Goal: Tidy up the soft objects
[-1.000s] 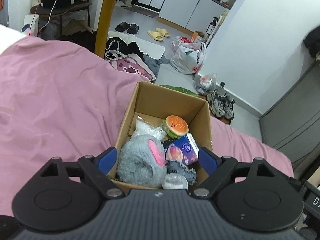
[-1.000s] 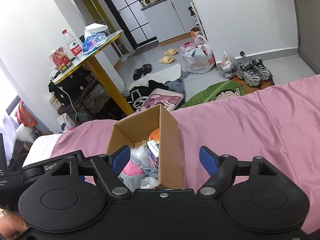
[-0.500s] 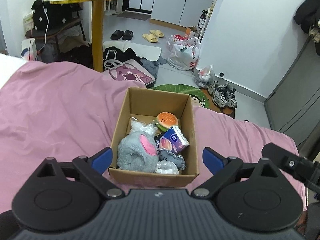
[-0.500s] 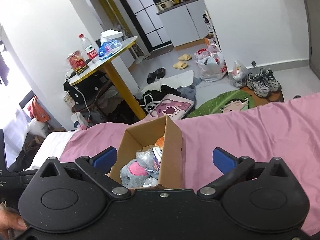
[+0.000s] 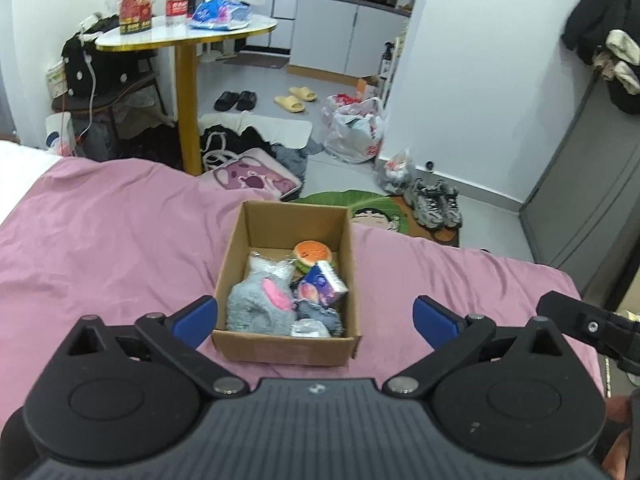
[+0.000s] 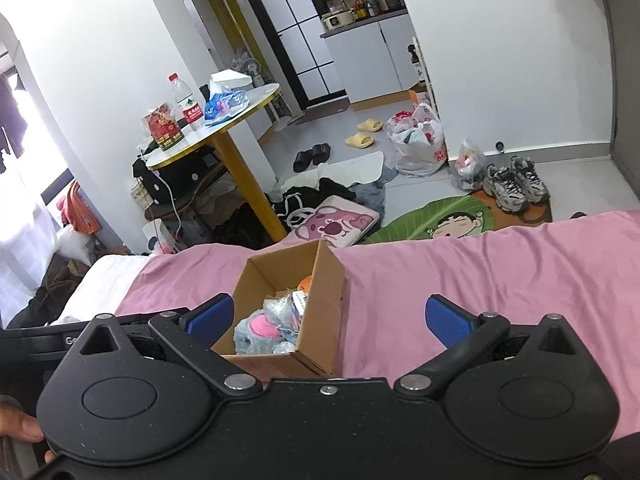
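Nearest in the left wrist view, the left gripper hangs over the pink bedspread with its jaws spread wide and nothing between them, the blue pads at about 8 and 4 o'clock of the cardboard box. The right gripper is likewise spread apart and empty, its left pad overlapping the near left corner of the same box in its own view, while its black body pokes into the left camera's frame at 3 o'clock. The box sits open on the bed, just ahead of both grippers, and holds the soft things: a grey plush toy with a pink ear fills the near left part, a crinkly clear plastic bag lies behind it, a purple packet leans at the right, and a burger-shaped squishy rests toward the far wall (a small clear-wrapped item near the front edge is too blurred to name). Beyond the bed's edge, at 12 o'clock, a green cartoon floor mat and a pink bear cushion lie on the floor, grey sneakers at 2 o'clock. Farther off at 10 o'clock stands a round yellow-legged table, its tabletop carrying a water bottle and a tissue pack.
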Motion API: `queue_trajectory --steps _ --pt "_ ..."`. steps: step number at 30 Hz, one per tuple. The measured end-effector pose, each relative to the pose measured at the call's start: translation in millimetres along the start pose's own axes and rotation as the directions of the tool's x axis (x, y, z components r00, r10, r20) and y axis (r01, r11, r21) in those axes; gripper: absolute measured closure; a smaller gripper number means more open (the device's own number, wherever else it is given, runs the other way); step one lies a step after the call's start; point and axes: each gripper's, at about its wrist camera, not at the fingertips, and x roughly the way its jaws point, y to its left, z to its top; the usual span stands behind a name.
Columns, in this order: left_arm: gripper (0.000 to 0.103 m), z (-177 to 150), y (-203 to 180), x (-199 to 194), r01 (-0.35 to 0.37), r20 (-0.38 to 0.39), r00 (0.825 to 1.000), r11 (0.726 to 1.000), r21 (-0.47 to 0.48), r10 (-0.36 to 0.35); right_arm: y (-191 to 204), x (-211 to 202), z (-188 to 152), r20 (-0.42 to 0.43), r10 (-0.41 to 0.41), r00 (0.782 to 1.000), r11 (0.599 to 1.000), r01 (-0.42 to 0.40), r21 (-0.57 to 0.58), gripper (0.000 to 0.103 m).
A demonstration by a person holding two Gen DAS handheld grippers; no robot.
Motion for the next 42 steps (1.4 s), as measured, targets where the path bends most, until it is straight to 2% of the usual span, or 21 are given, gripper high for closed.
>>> queue_trajectory --steps 7,20,39,42 --pt "0.0 -4 -10 -24 0.008 0.038 0.999 0.999 0.034 -0.01 3 -21 -3 0.015 -0.002 1.0 0.999 0.003 -0.032 0.0" --pt "0.0 -13 -2 -71 0.002 0.099 0.995 0.999 0.037 -0.006 21 -57 -8 0.071 0.016 0.997 0.996 -0.01 -0.085 0.0" --pt "0.0 -28 -4 -126 0.005 0.16 0.987 0.996 0.086 -0.019 39 -108 -27 0.069 -0.031 0.997 0.98 0.044 -0.192 0.0" --pt "0.0 -33 -2 -134 0.009 0.17 0.985 0.996 0.085 -0.023 36 -117 -30 0.067 -0.022 0.998 0.984 0.033 -0.177 0.0"
